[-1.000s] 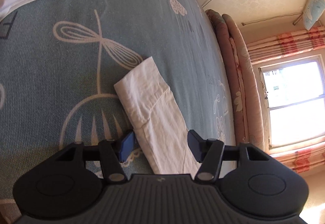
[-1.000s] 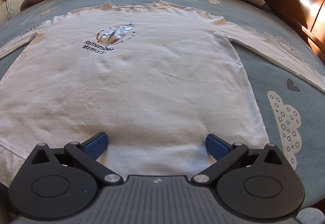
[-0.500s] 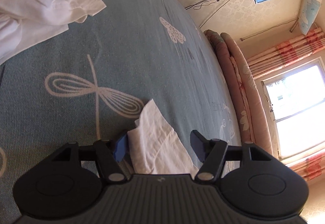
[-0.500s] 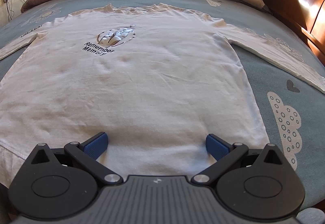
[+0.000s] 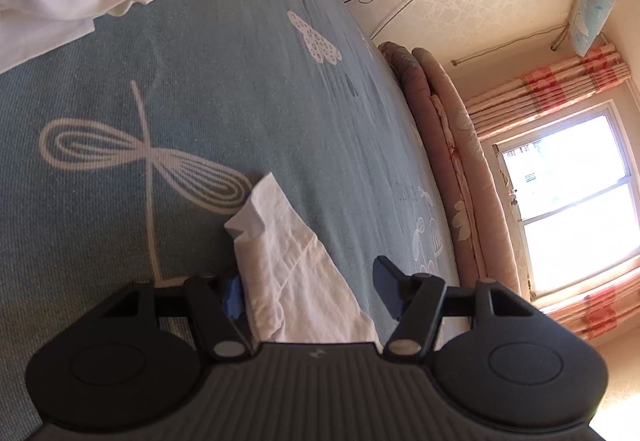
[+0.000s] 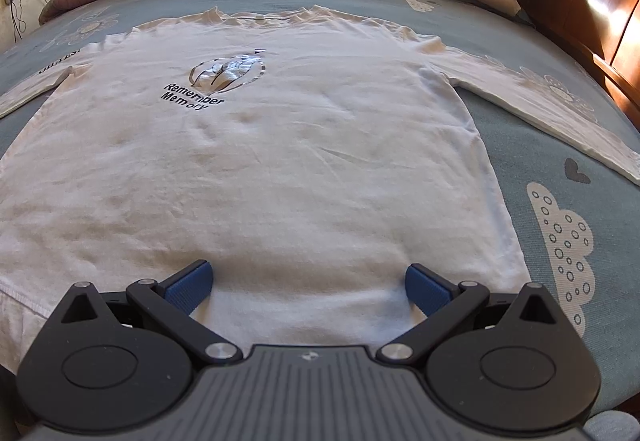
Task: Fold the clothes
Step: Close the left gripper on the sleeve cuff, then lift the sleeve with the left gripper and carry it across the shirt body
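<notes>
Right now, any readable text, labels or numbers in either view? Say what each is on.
"Remember Memory": black print under the silvery logo on the chest of the white shirt.
Black lettering on the bedsheet by the shirt's sleeve, far left of the right wrist view: cut off, too distorted to read.
Faint lettering on the bedsheet in the left wrist view: too blurred to read.
No numbers or signs legible elsewhere.
</notes>
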The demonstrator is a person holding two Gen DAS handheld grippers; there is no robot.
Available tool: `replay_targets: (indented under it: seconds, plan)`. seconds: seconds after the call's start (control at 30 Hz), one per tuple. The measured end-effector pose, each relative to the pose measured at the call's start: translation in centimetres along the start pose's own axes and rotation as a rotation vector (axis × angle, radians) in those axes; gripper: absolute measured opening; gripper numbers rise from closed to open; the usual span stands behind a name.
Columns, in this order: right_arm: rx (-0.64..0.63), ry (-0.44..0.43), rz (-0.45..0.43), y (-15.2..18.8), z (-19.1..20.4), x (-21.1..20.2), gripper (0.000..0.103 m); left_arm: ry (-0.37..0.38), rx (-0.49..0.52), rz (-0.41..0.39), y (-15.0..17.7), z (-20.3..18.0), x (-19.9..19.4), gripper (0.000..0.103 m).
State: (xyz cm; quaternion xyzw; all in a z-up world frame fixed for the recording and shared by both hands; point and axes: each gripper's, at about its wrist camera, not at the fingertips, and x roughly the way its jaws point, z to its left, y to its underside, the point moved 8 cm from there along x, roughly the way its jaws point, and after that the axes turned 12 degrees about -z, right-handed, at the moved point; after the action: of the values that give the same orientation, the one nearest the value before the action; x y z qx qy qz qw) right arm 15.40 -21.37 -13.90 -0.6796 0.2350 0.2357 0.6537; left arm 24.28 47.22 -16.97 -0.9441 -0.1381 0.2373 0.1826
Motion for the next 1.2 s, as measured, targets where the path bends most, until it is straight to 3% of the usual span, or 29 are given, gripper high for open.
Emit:
replay_targets:
  seconds: [0.13, 0.23, 0.3, 0.47, 0.6, 0.7, 1.07, 1.2]
  plan:
    - [0.008, 0.01, -0.003, 0.1, 0.0, -0.1, 0.103, 0.015, 0.084, 0.001, 0.8, -0.3, -0.5, 0.061]
    - [0.009, 0.009, -0.004, 0.1, 0.0, 0.0, 0.103, 0.0, 0.107, -0.001, 1.0, 0.0, -1.0, 0.048]
    - [0.006, 0.007, 0.002, 0.1, 0.0, 0.1, 0.103, -0.032, 0.12, -0.003, 0.8, 0.2, -0.9, 0.027]
    - [0.005, 0.009, -0.002, 0.2, 0.0, 0.0, 0.103, -0.114, 0.183, -0.007, 0.6, 0.2, -0.7, 0.01]
    - [0.005, 0.008, -0.009, 0.2, 0.0, 0.0, 0.103, -0.175, 0.291, -0.001, 0.9, -1.0, -0.9, 0.008]
    - [0.002, 0.005, -0.009, 0.2, -0.1, 0.0, 0.103, -0.177, 0.366, -0.007, 0.9, -2.8, -1.3, 0.007]
    - [-0.04, -0.002, -0.011, 0.0, 0.1, -0.1, 0.103, -0.014, 0.514, -0.012, 1.9, -12.6, -3.7, 0.006]
    - [-0.165, -0.045, -0.136, -2.6, 1.1, -1.0, 0.103, 0.037, 0.58, 0.014, 3.8, -16.6, -4.3, 0.006]
